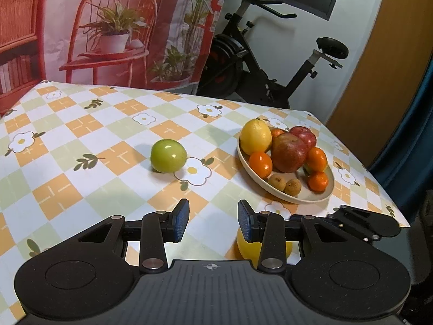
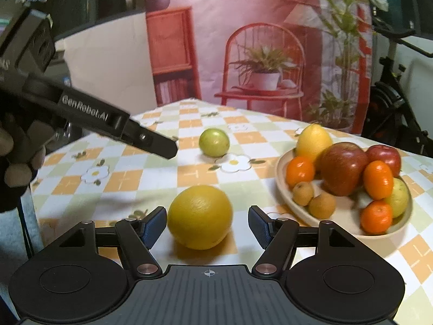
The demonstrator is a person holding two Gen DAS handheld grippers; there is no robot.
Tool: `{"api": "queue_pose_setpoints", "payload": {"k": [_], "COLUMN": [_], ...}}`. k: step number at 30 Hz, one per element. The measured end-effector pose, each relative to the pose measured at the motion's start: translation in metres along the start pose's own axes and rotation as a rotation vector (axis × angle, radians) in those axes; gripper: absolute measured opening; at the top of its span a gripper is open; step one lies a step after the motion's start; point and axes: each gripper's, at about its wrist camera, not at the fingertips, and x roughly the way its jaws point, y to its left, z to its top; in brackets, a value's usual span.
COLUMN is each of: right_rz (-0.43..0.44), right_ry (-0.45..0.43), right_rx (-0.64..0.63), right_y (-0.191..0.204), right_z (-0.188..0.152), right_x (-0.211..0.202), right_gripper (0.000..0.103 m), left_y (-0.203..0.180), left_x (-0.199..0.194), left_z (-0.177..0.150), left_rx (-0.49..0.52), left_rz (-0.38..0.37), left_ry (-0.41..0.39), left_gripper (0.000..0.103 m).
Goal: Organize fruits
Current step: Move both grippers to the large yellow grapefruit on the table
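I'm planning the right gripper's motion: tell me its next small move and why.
Probably ease the right gripper forward and close on the large round yellow-orange fruit: it sits on the checked tablecloth between open pads, outside the beige plate.

A home room is showing itself: an exercise bike (image 1: 270,62) is standing upper right behind a table (image 1: 81,140) wearing a flowered cloth.
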Motion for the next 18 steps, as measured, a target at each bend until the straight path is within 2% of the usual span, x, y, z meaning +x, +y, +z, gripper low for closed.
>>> {"api": "queue_pose_setpoints", "payload": {"k": [5,9,14,18], "right_rz": [0.002,0.007,0.019,0.028], "right_ry": [0.049,0.065,0.079,0.081], "right_rx": [-0.030,-0.042,-0.045,-0.043], "right_y": [0.004,0.004,0.002,0.001], "right_z": [-0.001,-0.001,-0.001,-0.001], "right_x": [0.011,0.014,0.019,0.022], "right_gripper": [0.064,0.063,0.057,0.056], "left_y": [-0.008,-0.015,-0.028,-0.029], "left_x": [0.004,0.007,0.010,0.018], "left_z": [-0.002,-0.004,-0.007,-0.010], "left_rx": [0.013,0.033,0.074,0.062], "left_rz": [-0.036,-0.067,-0.097,-0.121], "left_ry": [0.015,0.024,0.038,0.056], "left_gripper": [0.042,0.052,0.052,0.051]}}
